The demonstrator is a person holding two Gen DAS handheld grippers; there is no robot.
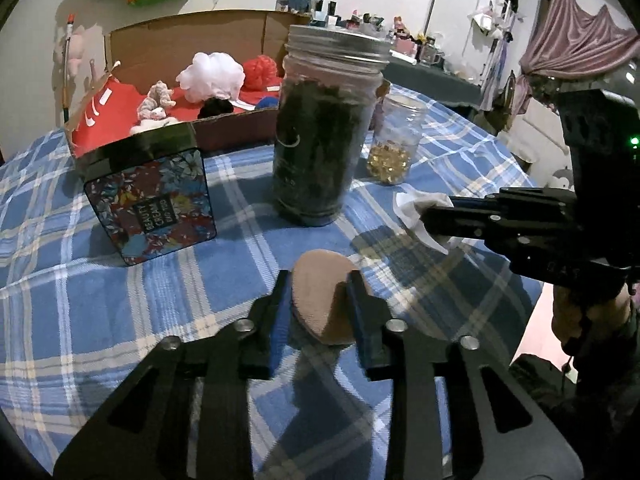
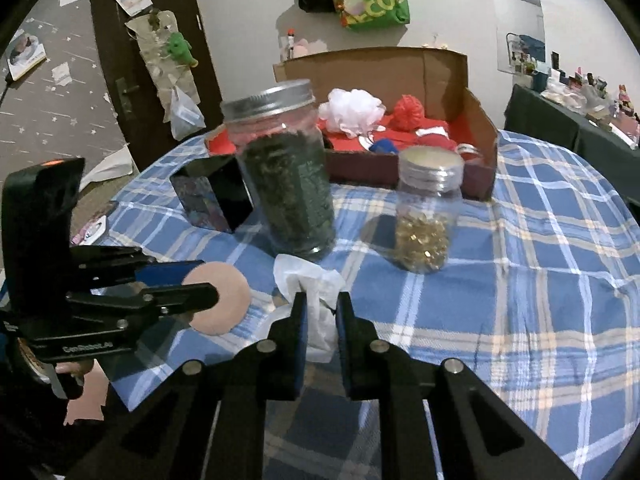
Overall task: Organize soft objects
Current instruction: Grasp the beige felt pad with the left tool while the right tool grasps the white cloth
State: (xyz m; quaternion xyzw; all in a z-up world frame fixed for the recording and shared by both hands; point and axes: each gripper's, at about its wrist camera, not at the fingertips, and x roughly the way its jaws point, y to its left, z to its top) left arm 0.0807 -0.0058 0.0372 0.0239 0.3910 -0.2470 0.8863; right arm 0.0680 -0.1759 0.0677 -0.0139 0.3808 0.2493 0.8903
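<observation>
The left gripper [image 1: 318, 304] clamps its fingers on the round beige pad [image 1: 320, 292] and the right gripper [image 2: 322, 312] pinches the white tissue [image 2: 308, 284], both seemingly destined for the cardboard box [image 2: 440, 80] at 12 o'clock, where soft things already lie.

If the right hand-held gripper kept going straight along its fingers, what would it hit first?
Probably the tall jar of dark leaves, which stands just beyond the white tissue clamped in the right hand-held gripper. Depth is unclear; angled down as it is, it could meet the checked tablecloth in front of the jar first.
</observation>
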